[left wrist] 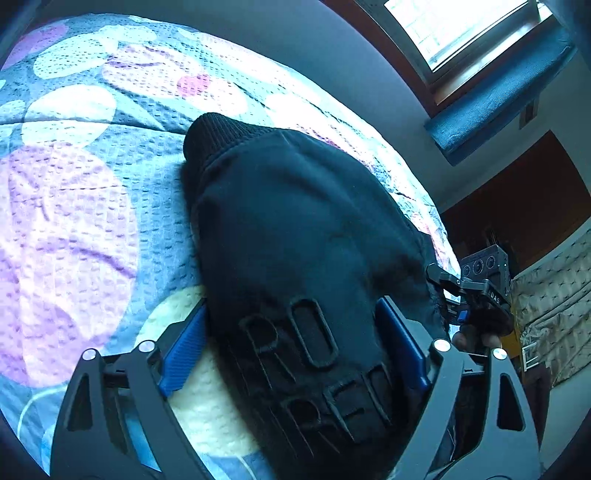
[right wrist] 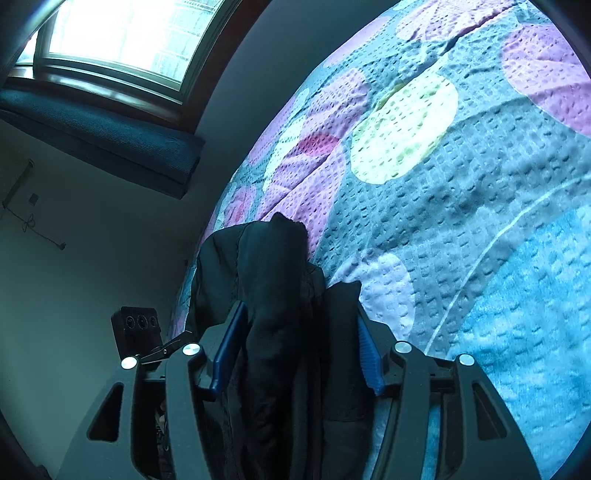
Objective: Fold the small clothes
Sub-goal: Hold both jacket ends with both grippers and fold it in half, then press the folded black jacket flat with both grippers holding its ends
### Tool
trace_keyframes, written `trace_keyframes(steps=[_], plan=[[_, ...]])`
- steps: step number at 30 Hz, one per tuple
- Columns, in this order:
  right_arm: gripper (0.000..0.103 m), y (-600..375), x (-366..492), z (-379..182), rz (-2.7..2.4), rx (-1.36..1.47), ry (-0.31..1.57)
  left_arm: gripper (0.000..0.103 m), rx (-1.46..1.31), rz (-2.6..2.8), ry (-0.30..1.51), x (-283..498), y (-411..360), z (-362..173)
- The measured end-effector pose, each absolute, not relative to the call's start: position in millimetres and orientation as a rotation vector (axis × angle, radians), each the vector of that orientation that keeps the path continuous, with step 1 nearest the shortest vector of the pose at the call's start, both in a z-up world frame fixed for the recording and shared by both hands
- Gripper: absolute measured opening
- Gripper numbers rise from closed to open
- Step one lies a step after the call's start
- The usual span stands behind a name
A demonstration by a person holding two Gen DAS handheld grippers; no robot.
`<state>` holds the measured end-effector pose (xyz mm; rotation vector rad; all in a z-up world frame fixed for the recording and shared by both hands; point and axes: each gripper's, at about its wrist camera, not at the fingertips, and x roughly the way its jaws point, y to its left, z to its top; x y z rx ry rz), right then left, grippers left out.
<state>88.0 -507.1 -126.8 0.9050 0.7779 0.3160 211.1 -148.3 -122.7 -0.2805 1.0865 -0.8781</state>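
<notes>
from the left wrist view we see the left gripper (left wrist: 293,350) with its blue-padded fingers (left wrist: 184,345) spread wide, and the black garment (left wrist: 295,236) lying between them on the bedspread (left wrist: 81,206). the cloth fills the gap; raised lettering shows on it close to us, and its ribbed cuff points away toward the middle of the bed. we cannot tell whether the pads press on it. at the bed's right edge we catch the right gripper (left wrist: 476,291), its jaws hidden by the cloth. beyond the bed, a window (left wrist: 461,29) and a blue cushion (left wrist: 506,92) under it.

from the right wrist view we see the right gripper (right wrist: 297,350) with fingers (right wrist: 369,354) spread, the garment (right wrist: 273,295) bunched in dark folds between them at the bed's left edge. the pads seem to stand clear of the cloth. a black camera box (right wrist: 136,328) sits just left of it, off the bedspread (right wrist: 461,184).
</notes>
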Motion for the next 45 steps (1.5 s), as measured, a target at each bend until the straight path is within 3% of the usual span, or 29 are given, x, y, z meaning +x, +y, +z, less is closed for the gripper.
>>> trace_keyframes(steps=[4,13,19,21,22,25,31,45], plan=[[0.071,-503.5,72.3,-119.3,0.286,0.841,0.794,0.093,-0.3,-0.871,1.088,202.1,-142.0,-118.0],[0.076,-479.5,57.3,-117.4,0.321,0.714,0.859,0.094,-0.409,-0.947,1.219,194.5,-144.2,-138.9],[0.078,-475.3,64.2,-120.7,0.311,0.714,0.843,0.093,-0.308,-0.93,1.176,197.4,-178.0,-138.6],[0.072,-473.9,68.0,-123.6,0.302,0.727,0.828,0.086,-0.28,-0.897,1.149,198.7,-186.7,-138.4],[0.062,-473.5,69.9,-123.5,0.287,0.724,0.827,0.085,-0.269,-0.884,1.142,197.1,-191.0,-136.6],[0.049,-470.6,74.6,-124.0,0.28,0.736,0.84,0.076,-0.206,-0.86,1.103,190.2,-201.4,-127.9],[0.041,-465.5,75.4,-123.3,0.288,0.789,0.806,0.071,-0.177,-0.839,1.076,186.1,-214.7,-118.6],[0.037,-453.6,77.2,-112.8,0.281,0.783,0.767,0.066,-0.114,-0.823,1.017,174.0,-217.0,-108.1]])
